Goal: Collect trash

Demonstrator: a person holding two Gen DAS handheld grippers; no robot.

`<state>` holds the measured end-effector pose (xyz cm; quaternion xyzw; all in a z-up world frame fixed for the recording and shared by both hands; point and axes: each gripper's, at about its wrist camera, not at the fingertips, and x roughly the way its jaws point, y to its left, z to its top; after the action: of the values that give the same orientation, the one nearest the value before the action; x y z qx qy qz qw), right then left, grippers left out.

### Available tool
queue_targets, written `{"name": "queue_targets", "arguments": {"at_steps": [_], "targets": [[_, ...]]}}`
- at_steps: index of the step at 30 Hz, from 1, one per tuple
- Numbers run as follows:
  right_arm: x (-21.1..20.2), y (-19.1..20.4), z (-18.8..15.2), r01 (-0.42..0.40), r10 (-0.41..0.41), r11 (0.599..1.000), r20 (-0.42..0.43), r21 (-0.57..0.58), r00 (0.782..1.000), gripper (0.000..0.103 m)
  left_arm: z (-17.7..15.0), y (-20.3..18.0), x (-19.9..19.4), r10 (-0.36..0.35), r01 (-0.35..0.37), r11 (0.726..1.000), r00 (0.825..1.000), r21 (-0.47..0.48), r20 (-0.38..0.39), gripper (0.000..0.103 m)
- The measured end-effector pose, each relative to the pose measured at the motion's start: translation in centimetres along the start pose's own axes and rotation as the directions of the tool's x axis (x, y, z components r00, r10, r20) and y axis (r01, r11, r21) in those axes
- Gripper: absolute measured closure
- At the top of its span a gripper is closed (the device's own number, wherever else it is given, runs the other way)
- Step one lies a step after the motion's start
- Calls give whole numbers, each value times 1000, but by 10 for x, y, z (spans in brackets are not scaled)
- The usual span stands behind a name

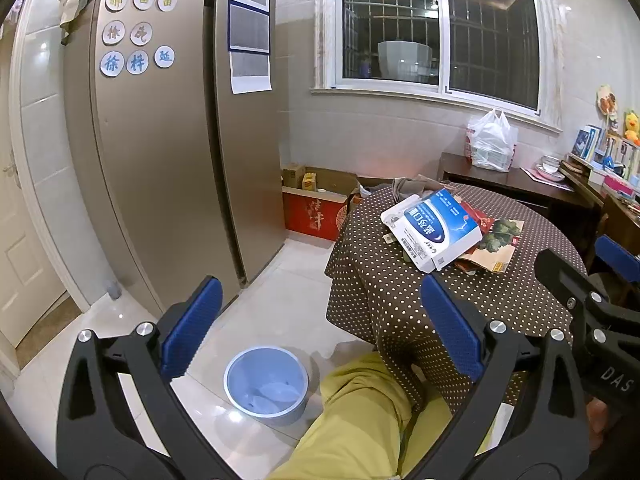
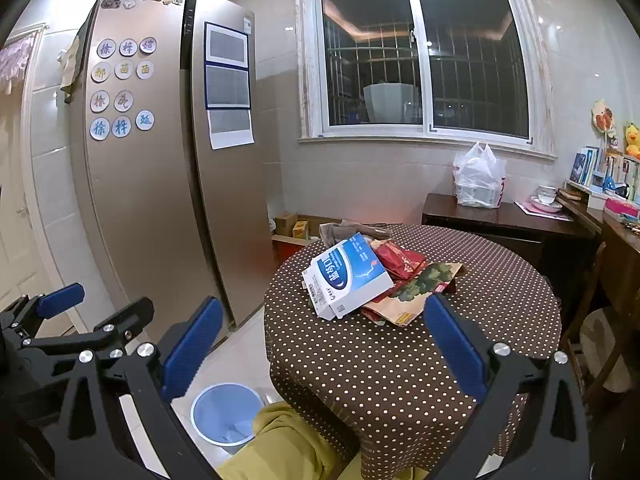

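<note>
A pile of trash lies on the round polka-dot table [image 2: 400,360]: a blue and white carton [image 2: 347,278] on top, a red wrapper [image 2: 400,260] and a brown paper bag with a green print [image 2: 420,288] under it. The carton also shows in the left wrist view [image 1: 434,228]. A light blue bin [image 1: 266,384] stands on the floor left of the table, with something pale inside; it also shows in the right wrist view [image 2: 224,414]. My left gripper [image 1: 320,320] is open and empty, above the bin. My right gripper [image 2: 320,340] is open and empty, short of the pile.
A tall fridge [image 2: 168,160] stands at the left. Cardboard boxes [image 1: 312,200] sit on the floor by the wall. A dark side table [image 2: 500,220] with a plastic bag [image 2: 478,178] stands under the window. The person's yellow-trousered leg [image 1: 360,412] is beside the bin.
</note>
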<state>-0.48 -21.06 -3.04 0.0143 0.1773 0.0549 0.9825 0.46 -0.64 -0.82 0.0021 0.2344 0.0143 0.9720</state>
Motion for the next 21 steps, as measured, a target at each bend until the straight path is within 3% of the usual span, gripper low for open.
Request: {"name": "queue_targets", "arguments": {"at_steps": [21], "targets": [[4, 5, 0, -6, 6, 1000, -6, 1, 1000, 4, 1, 6, 0, 24, -24, 999, 1000, -21, 11, 6]]}}
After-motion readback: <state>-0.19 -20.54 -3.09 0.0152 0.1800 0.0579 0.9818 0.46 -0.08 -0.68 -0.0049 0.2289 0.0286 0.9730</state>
